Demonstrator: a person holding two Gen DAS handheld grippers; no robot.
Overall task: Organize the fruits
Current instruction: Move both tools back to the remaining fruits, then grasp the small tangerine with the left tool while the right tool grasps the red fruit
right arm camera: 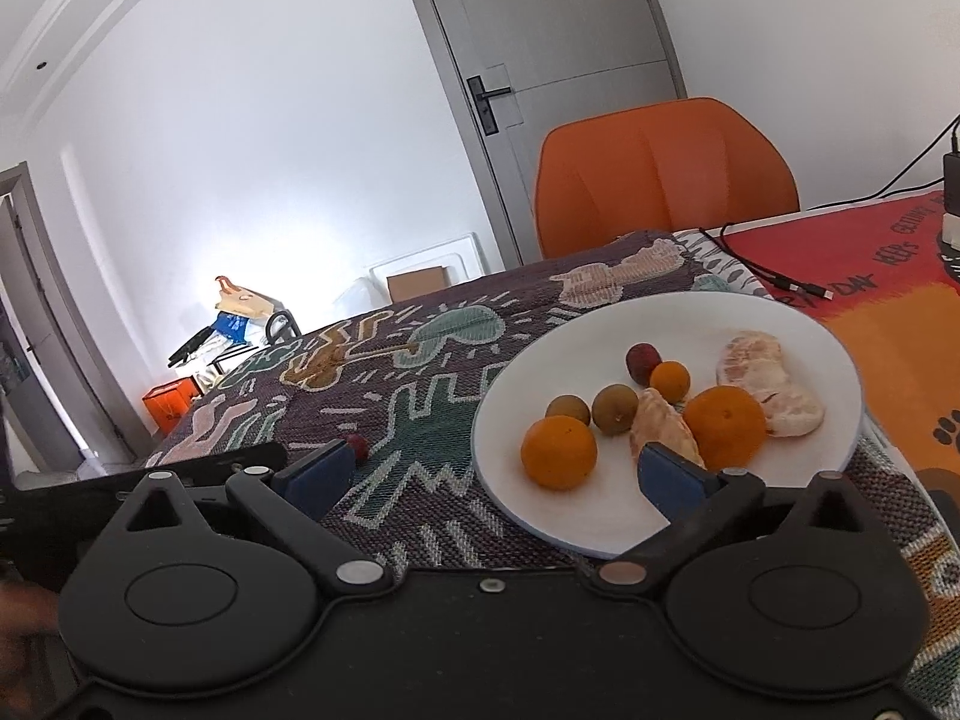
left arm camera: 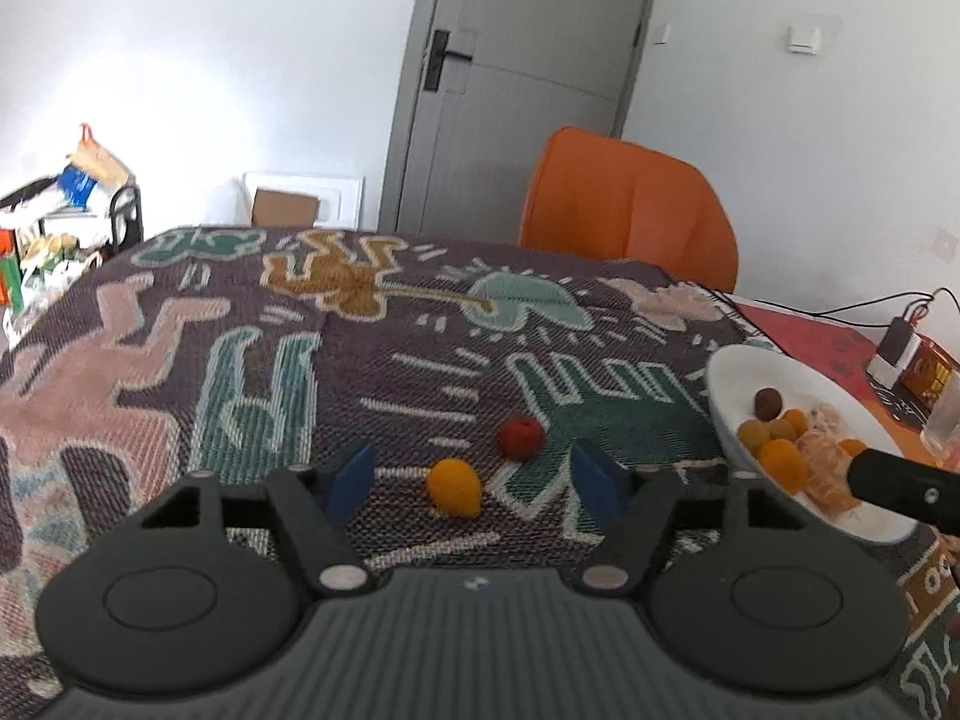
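**Two fruits left on the cloth, the left tongs lined up**

At the bottom of the left wrist view, your left gripper (left arm camera: 471, 477) stands with its blue pads spread wide and nothing between them. Just beyond, low centre, the small orange fruit (left arm camera: 454, 487) lies on the patterned cloth (left arm camera: 252, 372), with the red fruit (left arm camera: 521, 435) a little further up and right. The white plate (left arm camera: 723, 381) sits at the right edge.

In the right wrist view, your right gripper (right arm camera: 507, 477) is also spread and empty, its right pad over the plate's near rim. Oranges, peeled segments and small round fruits already lie there.

I judge the gathering mostly done. Next you should bring the left tongs down around the orange fruit, close gently since it may roll, then carry it right to the plate.
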